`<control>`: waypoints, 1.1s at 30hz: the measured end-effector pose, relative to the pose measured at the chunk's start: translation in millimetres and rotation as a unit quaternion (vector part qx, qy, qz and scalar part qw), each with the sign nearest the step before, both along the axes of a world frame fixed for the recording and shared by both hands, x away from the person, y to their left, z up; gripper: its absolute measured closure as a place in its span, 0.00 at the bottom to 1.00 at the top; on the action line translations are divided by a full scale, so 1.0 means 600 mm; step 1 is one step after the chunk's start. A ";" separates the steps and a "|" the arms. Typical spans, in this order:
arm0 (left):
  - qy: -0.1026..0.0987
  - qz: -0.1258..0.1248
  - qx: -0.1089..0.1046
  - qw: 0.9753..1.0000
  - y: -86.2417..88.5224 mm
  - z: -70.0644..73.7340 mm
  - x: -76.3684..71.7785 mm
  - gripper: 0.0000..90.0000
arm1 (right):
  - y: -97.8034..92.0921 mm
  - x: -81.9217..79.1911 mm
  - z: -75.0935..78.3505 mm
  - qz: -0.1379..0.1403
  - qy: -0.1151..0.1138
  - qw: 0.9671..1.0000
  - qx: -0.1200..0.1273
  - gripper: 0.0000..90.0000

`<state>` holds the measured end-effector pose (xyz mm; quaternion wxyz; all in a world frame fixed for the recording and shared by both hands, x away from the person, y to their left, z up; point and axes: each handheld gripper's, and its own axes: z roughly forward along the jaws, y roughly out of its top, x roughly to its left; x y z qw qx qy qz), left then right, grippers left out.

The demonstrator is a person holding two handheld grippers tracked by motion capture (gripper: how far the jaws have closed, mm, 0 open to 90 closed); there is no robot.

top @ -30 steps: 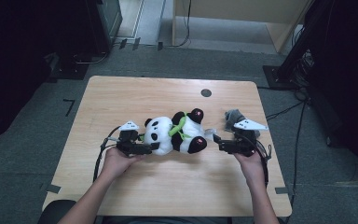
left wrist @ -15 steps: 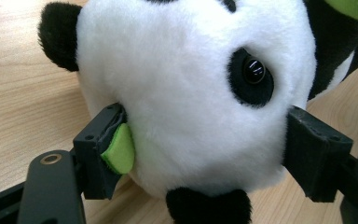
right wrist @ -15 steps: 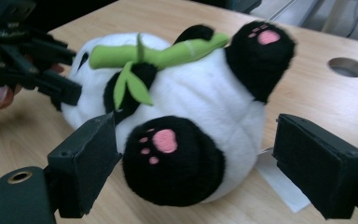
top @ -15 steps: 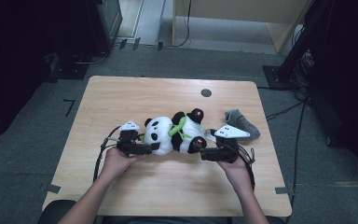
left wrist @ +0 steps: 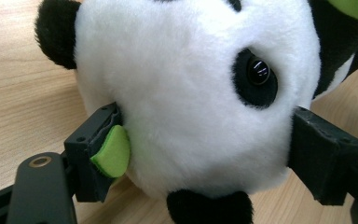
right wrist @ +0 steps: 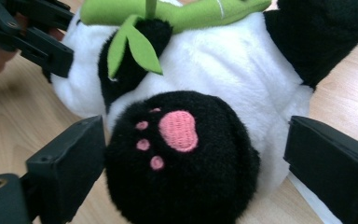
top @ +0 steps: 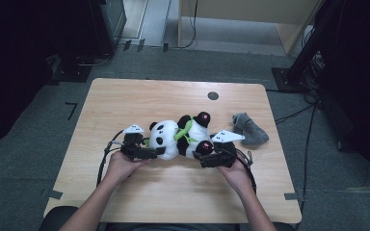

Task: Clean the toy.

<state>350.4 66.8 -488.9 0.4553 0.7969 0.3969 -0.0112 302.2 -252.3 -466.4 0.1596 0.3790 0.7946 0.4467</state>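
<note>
Light wooden counter (top: 125, 106) on grey carpet, dark room edges, wooden cabinet at the back. Left gripper (top: 147, 153) fingers (left wrist: 324, 161) pressed against both sides of the plush panda (top: 180, 137) head, clamped on it; in the left gripper view a green pad (left wrist: 113, 151) on one finger touches the white fur, the panda's eye just above the other finger. Right gripper (top: 205, 156) fingers (right wrist: 63, 170) spread wide either side of the panda's black foot with the pink paw print (right wrist: 179, 130); one finger just beside the fur, the other stands apart, not closed on it. Panda lies on its side in the middle of the counter, nearer the front edge, head toward the left edge, feet toward the right edge, green bamboo stalk (top: 185, 127) across its belly. Left hand (top: 123, 166) and right hand (top: 236, 173) come in over the front edge holding the grippers, cables looped beside each. Grey cloth lump (top: 249, 129) sits near the right edge, apart from the panda. Black round grommet (top: 213, 95) near the back edge.
</note>
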 end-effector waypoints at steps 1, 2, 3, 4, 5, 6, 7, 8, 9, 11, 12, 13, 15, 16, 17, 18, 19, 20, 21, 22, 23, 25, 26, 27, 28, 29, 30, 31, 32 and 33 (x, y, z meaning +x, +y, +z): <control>0.001 -0.001 0.000 1.000 0.000 0.000 0.001 0.20 | 0.002 0.001 -0.002 0.001 -0.004 1.000 -0.005 0.06; 0.002 -0.002 0.000 1.000 0.000 0.000 0.001 0.20 | 0.004 0.003 -0.003 0.005 -0.004 1.000 -0.006 0.05; 0.002 -0.002 -0.001 1.000 0.000 0.000 0.002 0.20 | 0.005 0.004 -0.005 0.012 -0.001 1.000 0.002 0.04; 0.002 -0.002 -0.001 1.000 0.000 0.000 0.002 0.20 | 0.005 0.006 -0.007 0.012 0.003 1.000 0.010 0.03; 0.003 -0.003 -0.001 1.000 0.000 0.001 0.003 0.20 | 0.007 0.007 -0.009 0.009 0.007 1.000 0.013 0.03; 0.003 -0.003 0.000 1.000 0.000 0.001 0.003 0.20 | 0.008 0.009 -0.013 0.005 0.004 1.000 0.008 0.03; 0.004 -0.003 -0.001 1.000 0.000 0.001 0.004 0.20 | 0.009 0.010 -0.016 0.000 0.003 1.000 0.000 0.02; 0.005 -0.003 -0.002 1.000 0.001 0.001 0.004 0.20 | 0.009 0.012 -0.019 0.000 0.003 1.000 -0.005 0.01; 0.005 -0.004 -0.003 1.000 0.001 0.000 0.005 0.20 | 0.009 0.015 -0.023 -0.002 0.006 1.000 -0.005 0.01; 0.003 -0.004 -0.004 1.000 0.001 0.000 0.006 0.20 | 0.009 0.018 -0.030 0.000 0.015 1.000 -0.006 0.00; 0.003 -0.004 -0.004 1.000 0.001 0.000 0.006 0.20 | 0.009 0.018 -0.031 0.004 0.011 1.000 -0.007 0.00; 0.005 -0.004 -0.005 1.000 0.001 0.000 0.007 0.20 | 0.010 0.017 -0.032 0.004 0.008 1.000 -0.007 0.00; 0.006 -0.001 -0.009 1.000 0.000 0.000 0.008 0.19 | 0.012 0.018 -0.032 0.006 0.007 1.000 -0.010 0.00; 0.008 0.000 -0.010 1.000 0.000 0.000 0.009 0.19 | 0.014 0.018 -0.034 0.003 0.002 1.000 -0.014 0.00; 0.008 0.001 -0.011 1.000 0.000 0.000 0.009 0.19 | 0.016 0.018 -0.036 0.004 0.000 1.000 -0.019 0.00; 0.009 0.002 -0.011 1.000 0.000 0.000 0.008 0.19 | 0.018 0.019 -0.037 0.005 -0.008 1.000 -0.030 0.00; 0.009 0.002 -0.010 1.000 -0.001 0.000 0.008 0.19 | 0.021 0.017 -0.038 0.003 -0.012 0.999 -0.039 0.03; 0.009 0.003 -0.011 1.000 -0.001 0.001 0.008 0.19 | 0.021 0.018 -0.038 0.004 -0.016 0.999 -0.043 0.06; 0.009 0.003 -0.012 1.000 -0.001 0.000 0.008 0.19 | 0.020 0.018 -0.037 0.001 -0.019 0.999 -0.044 0.10; 0.009 0.002 -0.013 1.000 -0.002 0.000 0.008 0.19 | 0.019 0.018 -0.035 0.002 -0.021 0.999 -0.048 0.14; 0.008 0.003 -0.013 1.000 -0.002 0.001 0.009 0.19 | 0.019 0.018 -0.034 0.002 -0.023 0.998 -0.050 0.18; 0.009 0.003 -0.010 1.000 -0.003 0.003 0.009 0.19 | 0.018 0.017 -0.029 0.009 -0.023 0.998 -0.055 0.29; 0.008 0.004 -0.009 1.000 -0.004 0.004 0.009 0.19 | 0.019 0.015 -0.024 0.009 -0.022 0.998 -0.060 0.34; 0.008 0.004 -0.009 1.000 -0.004 0.005 0.009 0.19 | 0.019 0.015 -0.021 0.008 -0.020 0.998 -0.059 0.38; 0.005 0.004 -0.011 1.000 -0.005 0.006 0.009 0.19 | 0.018 0.015 -0.018 0.008 -0.018 0.998 -0.057 0.40; 0.004 0.004 -0.012 1.000 -0.005 0.007 0.009 0.19 | 0.017 0.016 -0.013 0.005 -0.008 0.998 -0.055 0.42; 0.004 0.003 -0.015 1.000 -0.006 0.009 0.009 0.19 | 0.016 0.017 -0.008 0.002 -0.003 0.999 -0.054 0.43; 0.006 0.002 -0.022 1.000 -0.006 0.010 0.009 0.19 | 0.013 0.019 -0.002 0.000 0.001 0.999 -0.049 0.46; 0.007 0.000 -0.028 1.000 -0.006 0.011 0.009 0.19 | 0.009 0.018 0.004 -0.003 0.003 0.999 -0.042 0.47; 0.008 -0.002 -0.036 0.999 -0.005 0.012 0.009 0.19 | 0.007 0.018 0.009 -0.008 0.005 0.999 -0.037 0.48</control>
